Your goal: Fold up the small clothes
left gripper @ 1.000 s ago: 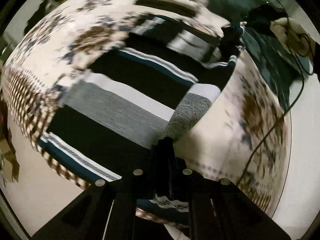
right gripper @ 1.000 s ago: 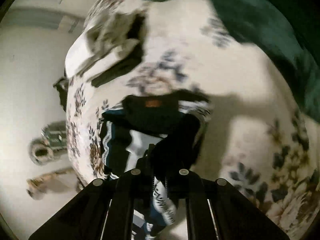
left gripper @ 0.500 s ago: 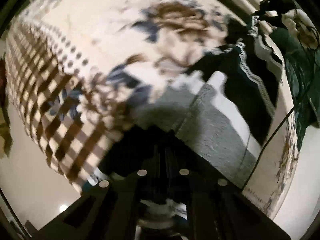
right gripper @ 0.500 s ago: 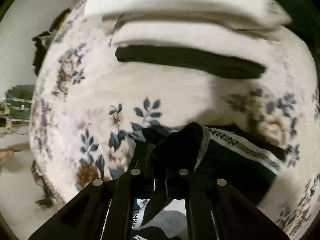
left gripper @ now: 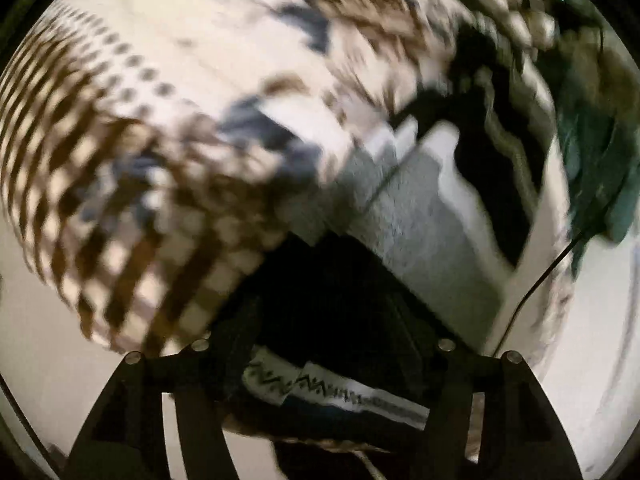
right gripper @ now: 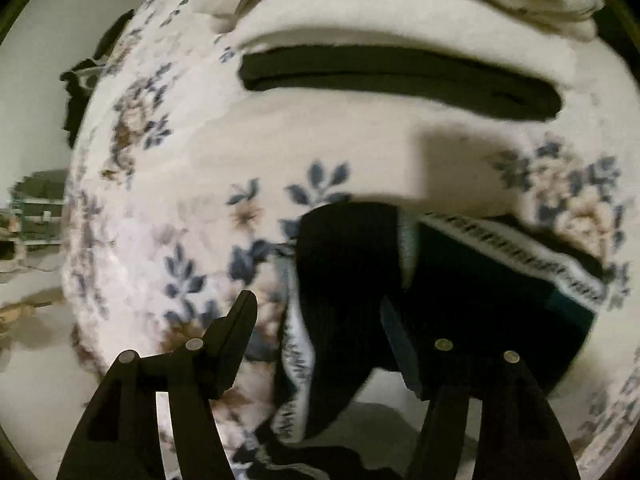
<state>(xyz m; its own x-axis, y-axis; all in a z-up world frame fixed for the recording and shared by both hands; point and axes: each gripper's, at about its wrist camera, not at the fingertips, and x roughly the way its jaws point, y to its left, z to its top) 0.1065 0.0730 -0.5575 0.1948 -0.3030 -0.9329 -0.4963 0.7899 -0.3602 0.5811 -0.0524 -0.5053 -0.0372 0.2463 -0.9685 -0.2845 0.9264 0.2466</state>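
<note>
The small garment is a knit sweater (left gripper: pixel 420 216) with black, grey and white bands and a patterned trim. It lies on a floral blanket (left gripper: pixel 208 52). In the left wrist view, which is blurred, my left gripper (left gripper: pixel 320 312) has its jaws wide apart, with the black fabric and trim lying between them. In the right wrist view the sweater (right gripper: pixel 472 280) lies bunched on the blanket (right gripper: pixel 192 152). My right gripper (right gripper: pixel 320 312) is open, and a black fold of the sweater hangs loose between its fingers.
A stack of folded cream and black clothes (right gripper: pixel 400 40) lies at the far side of the blanket. A dark green cloth (left gripper: pixel 592 160) and a black cable (left gripper: pixel 536 292) are at the right. The blanket's checked border (left gripper: pixel 80 220) runs along the left edge.
Both grippers were shut on the sweater and have opened, letting it go. The sweater has been carried over and laid down on the blanket.
</note>
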